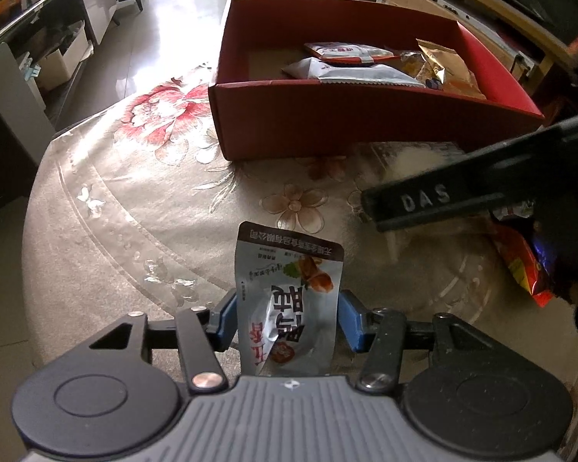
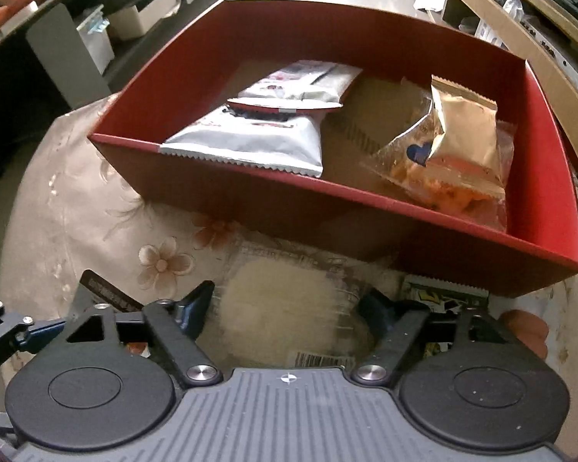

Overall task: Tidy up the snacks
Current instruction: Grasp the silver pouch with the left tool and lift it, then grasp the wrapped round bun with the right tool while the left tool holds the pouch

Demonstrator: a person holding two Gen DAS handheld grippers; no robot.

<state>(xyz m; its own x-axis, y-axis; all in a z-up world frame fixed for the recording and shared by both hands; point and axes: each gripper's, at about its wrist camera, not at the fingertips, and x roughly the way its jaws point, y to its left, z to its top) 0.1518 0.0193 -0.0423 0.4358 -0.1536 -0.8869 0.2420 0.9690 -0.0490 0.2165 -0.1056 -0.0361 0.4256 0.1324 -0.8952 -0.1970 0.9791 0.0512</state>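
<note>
A red box [image 1: 327, 123] [image 2: 424, 227] stands on the flowered tablecloth and holds several snack packs: silver-white pouches [image 2: 250, 142] and a tan pack [image 2: 466, 131] on a clear bag. My left gripper [image 1: 287, 315] has its blue fingers against both sides of a silver snack pouch [image 1: 289, 292] lying just above the cloth. My right gripper [image 2: 285, 308] is wide open over a clear pack of pale noodles [image 2: 285, 308] lying before the box. The right gripper's arm [image 1: 443, 196] shows in the left view.
A red and yellow snack bag [image 1: 520, 265] lies at the table's right. A dark printed pack [image 2: 443, 296] lies by the box's near wall. Shelves and cartons [image 1: 57, 61] stand on the floor at left; a wooden bench [image 2: 520, 38] runs at the back right.
</note>
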